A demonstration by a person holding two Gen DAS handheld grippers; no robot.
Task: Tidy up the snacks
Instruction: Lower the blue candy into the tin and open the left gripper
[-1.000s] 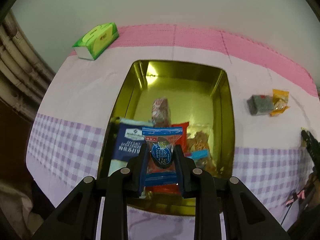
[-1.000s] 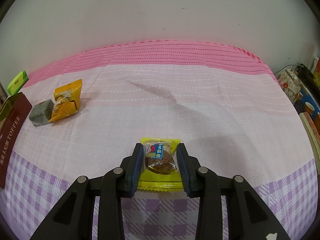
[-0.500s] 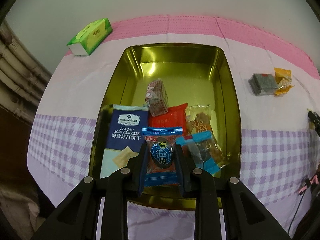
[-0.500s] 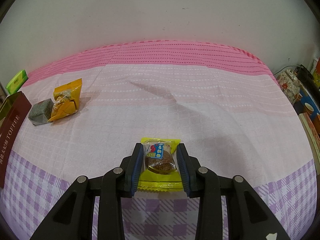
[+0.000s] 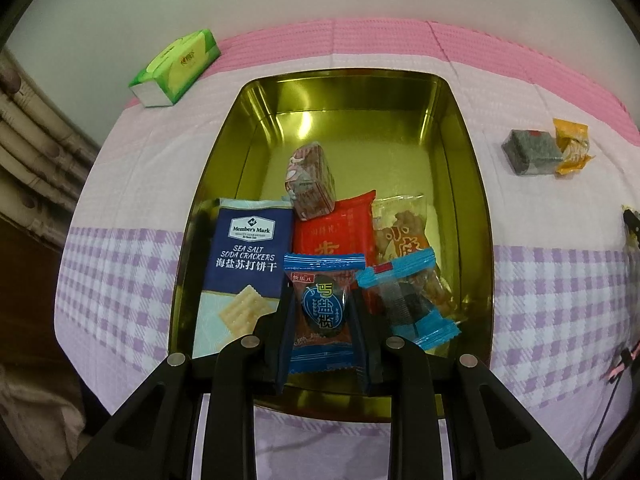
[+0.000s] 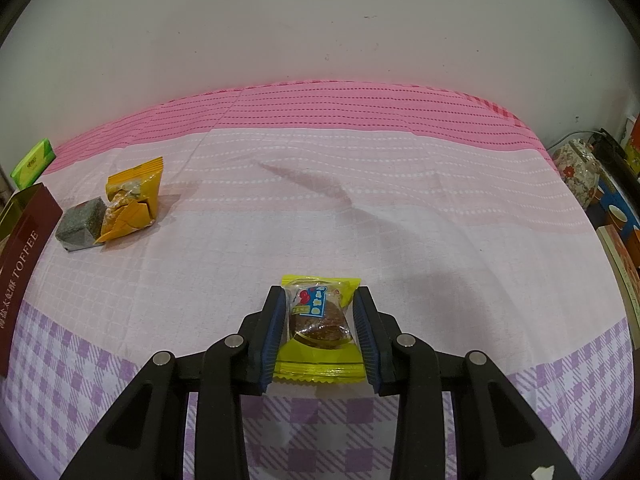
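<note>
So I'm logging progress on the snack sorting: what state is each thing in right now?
Gold tin: open, partly filled.
Blue snack packet: sealed, gripped by left claw over the tin.
Yellow snack packet: sealed, gripped by right claw.
Grey block, orange packet: on cloth, outside tin.

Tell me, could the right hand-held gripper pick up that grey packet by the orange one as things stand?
Probably not yet. The right hand-held gripper is already shut on a yellow snack packet, so its jaws are full. The cloth between it and the grey packet looks bare, so nothing else blocks the way.
</note>
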